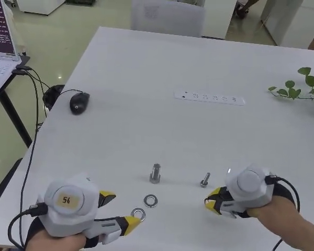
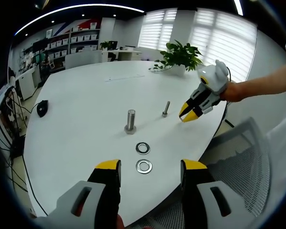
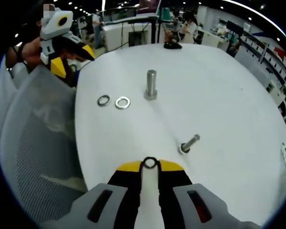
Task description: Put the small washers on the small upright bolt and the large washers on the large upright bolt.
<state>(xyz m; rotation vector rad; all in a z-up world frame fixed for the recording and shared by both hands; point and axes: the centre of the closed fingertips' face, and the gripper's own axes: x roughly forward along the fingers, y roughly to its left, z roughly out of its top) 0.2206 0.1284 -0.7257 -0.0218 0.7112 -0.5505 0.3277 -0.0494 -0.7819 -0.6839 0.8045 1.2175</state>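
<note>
The large bolt (image 1: 155,173) and the small bolt (image 1: 204,180) stand upright near the white table's front. Two large washers (image 1: 150,201) (image 1: 138,213) lie flat in front of the large bolt. My left gripper (image 1: 120,209) is open, and in the left gripper view (image 2: 151,167) the nearer washer (image 2: 144,166) lies between its yellow fingertips, the other washer (image 2: 143,148) just beyond. My right gripper (image 1: 212,201) hovers close to the small bolt. In the right gripper view (image 3: 149,168) its jaws are shut on a small washer (image 3: 149,163), with the small bolt (image 3: 189,143) just ahead.
A white power strip (image 1: 209,98) lies mid-table. A black mouse (image 1: 79,102) with its cable sits near the left edge. Plant leaves (image 1: 303,83) reach in at the right. A laptop (image 1: 0,42) rests on a side table at left, and a chair (image 1: 167,15) stands at the far end.
</note>
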